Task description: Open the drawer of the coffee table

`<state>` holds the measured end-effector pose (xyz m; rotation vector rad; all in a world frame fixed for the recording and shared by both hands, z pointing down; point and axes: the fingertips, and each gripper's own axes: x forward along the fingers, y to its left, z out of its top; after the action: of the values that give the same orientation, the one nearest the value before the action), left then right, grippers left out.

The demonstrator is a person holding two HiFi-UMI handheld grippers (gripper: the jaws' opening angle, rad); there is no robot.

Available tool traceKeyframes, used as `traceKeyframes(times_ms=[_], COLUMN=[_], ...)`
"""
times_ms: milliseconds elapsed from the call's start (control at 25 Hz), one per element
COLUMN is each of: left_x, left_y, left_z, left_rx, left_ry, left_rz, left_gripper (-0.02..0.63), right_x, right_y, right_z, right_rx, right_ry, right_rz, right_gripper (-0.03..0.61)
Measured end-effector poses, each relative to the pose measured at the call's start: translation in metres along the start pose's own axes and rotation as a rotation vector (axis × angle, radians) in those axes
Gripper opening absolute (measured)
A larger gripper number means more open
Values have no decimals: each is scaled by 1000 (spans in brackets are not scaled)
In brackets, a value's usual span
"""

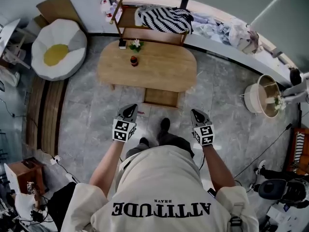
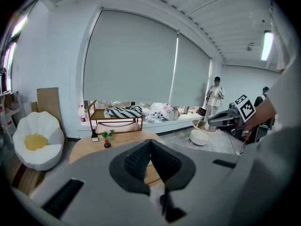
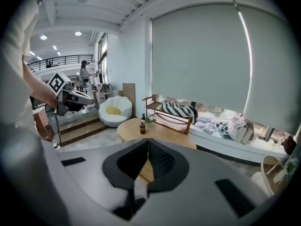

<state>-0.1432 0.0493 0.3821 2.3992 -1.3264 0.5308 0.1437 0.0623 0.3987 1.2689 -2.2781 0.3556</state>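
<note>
Drawer: the drawer (image 1: 161, 97) juts from the near edge of the coffee table (image 1: 154, 71) towards you, and looks already drawn partway out. I can't make out a handle from above.
Direction: it lies ahead of both claws and between them, lower than where you hold them.
Axis: its front runs left to right along the table's edge, so its travel is straight towards your feet.
Left gripper (image 1: 129, 111): jaws pressed together, nothing between them, tip aimed just beside the drawer's left corner.
Right gripper (image 1: 198, 115): jaws likewise closed and empty, off the drawer's right corner.
Nearer hand: about even, the left perhaps slightly closer.
Tabletop: a small dark bottle (image 1: 134, 61) and a little plant (image 1: 135, 44) stand towards the far side.
Room: grey tiled floor (image 1: 227, 124), a white and yellow cushion seat (image 1: 58, 50) at far left, a wooden rack with a striped cloth (image 1: 163, 19) behind the table.
</note>
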Motion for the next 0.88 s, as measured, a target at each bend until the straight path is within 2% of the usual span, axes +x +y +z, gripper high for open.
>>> traceKeyframes(times_ms=[120,280,480,720,880], left_x=[-25,-54,-82,-99,-99], left_y=[-2,-9,-14,-40,-56], left_z=[-7,-22,-30,-35,-22], left_rx=[13,83,121,177,179], left_ry=[-9,-12,-13,-16,-42], left_rz=[-8,-33,-70,-142,-148], left_gripper=[20,20,20,20,20], right_x=[-16,-39,-67,-101,-119], right_y=[23,55,83,95,89], right_z=[-1,-9,-12,-21,-15], right_rx=[11,22,39,52,50], right_ry=[-15,-35,-66,-94,-114], right_rz=[-22,-48,-99,-140,-127], right_gripper=[18,20,18,20,19])
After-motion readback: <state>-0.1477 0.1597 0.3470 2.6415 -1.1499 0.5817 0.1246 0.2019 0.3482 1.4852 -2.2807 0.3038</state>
